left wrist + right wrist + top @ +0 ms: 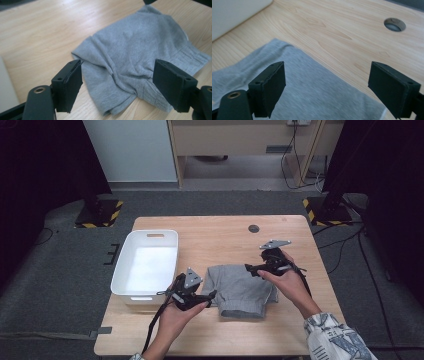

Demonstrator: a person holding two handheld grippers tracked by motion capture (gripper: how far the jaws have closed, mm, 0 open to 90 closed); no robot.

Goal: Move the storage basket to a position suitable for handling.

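The left hand-held gripper (116,87) is held wide open, nothing being gripped; its jaws are set just over the near-left edge of the grey garment (140,62), whether cloth is touched cannot be told. The right hand-held gripper (327,87) is likewise spread wide and holds nothing, its jaws poised above the garment's far-right edge. The garment is laid crumpled on the bench (225,237), between the two grippers, with its ribbed waistband turned toward the near edge. A white tub (122,270) is stood on the bench just left of the left hand-held gripper. In the high view both hands (287,282) are brought in from the bottom, the left forearm bare, the right in a patterned sleeve (335,337), each gripper angled inward toward the cloth.
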